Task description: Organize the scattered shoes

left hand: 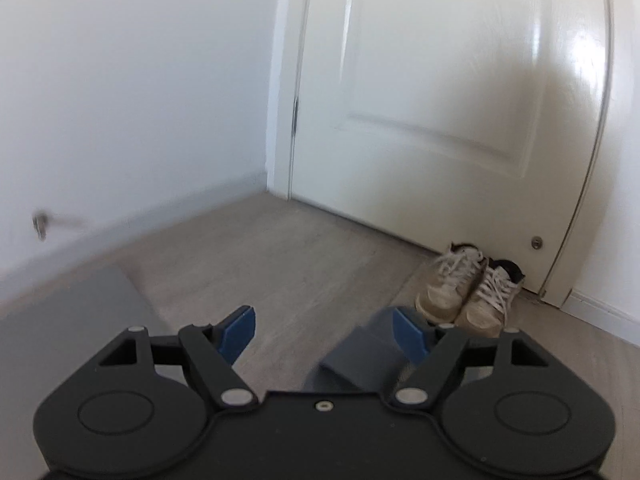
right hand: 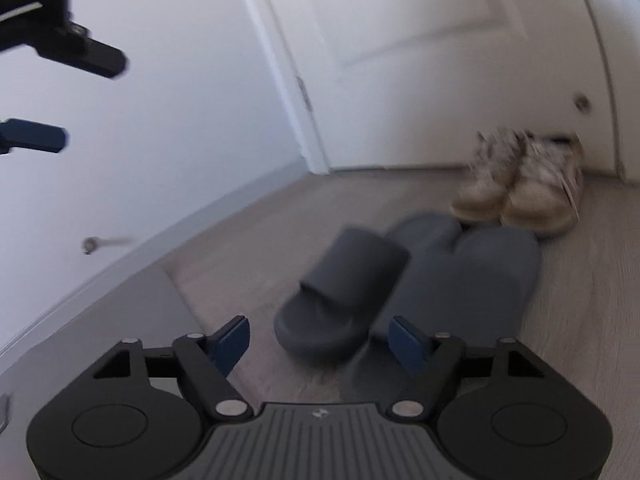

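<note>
The left claw (left hand: 326, 336) hangs released, a grey slide (left hand: 368, 360) against its right pad. At twelve o'clock of the right claw (right hand: 318, 342), also released, another grey slide (right hand: 340, 300) lies on the floor (right hand: 580, 340), apart from its pads; white sneakers (right hand: 520, 188) at one o'clock by the door (right hand: 420, 80).

No readable text, label, brand name or number is showing in either wrist view. Only a small round emblem (right hand: 319, 413) is sitting on the ribbed grey plate of the right gripper's body, too small and blurred to read.
</note>
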### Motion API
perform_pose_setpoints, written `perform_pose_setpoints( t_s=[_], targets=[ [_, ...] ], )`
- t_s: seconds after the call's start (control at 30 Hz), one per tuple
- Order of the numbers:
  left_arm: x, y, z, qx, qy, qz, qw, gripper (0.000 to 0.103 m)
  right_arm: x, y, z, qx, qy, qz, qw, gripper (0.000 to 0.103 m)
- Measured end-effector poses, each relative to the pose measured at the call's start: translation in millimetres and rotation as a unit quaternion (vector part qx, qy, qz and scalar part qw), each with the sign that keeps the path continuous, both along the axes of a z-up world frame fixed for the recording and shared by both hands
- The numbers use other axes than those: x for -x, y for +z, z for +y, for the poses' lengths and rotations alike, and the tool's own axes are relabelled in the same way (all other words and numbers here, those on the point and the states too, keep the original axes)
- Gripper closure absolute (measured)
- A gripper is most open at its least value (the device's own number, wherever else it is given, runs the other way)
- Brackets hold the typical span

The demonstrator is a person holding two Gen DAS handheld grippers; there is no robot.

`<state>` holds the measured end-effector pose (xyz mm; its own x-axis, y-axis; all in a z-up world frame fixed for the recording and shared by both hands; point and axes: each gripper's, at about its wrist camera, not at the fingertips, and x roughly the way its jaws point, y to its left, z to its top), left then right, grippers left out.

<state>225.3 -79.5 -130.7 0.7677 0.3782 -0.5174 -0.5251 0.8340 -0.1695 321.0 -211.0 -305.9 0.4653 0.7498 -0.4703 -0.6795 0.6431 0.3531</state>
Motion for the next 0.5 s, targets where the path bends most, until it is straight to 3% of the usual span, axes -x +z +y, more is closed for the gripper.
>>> perform_pose_setpoints(
  t_s=[0.13,0.2,0.33,0.5],
  targets=[
    [-15,-28,29,0.093,-0.041,-0.003,0.9949,0.027,7,-20,14,0.017,-0.021,0.004,1.000,0.036],
    [-16,-34,32,0.117,-0.067,0.000,0.9909,0.026,7,-25,20,0.023,-0.042,-0.004,0.999,0.036],
    [-8,-43,39,0.133,-0.096,-0.001,0.9864,0.026,-3,-40,32,0.039,-0.090,0.016,0.995,0.036],
    [-1,-50,62,0.176,-0.084,-0.021,0.9806,0.026,-10,-43,41,0.042,-0.126,0.012,0.991,0.035]
  ],
)
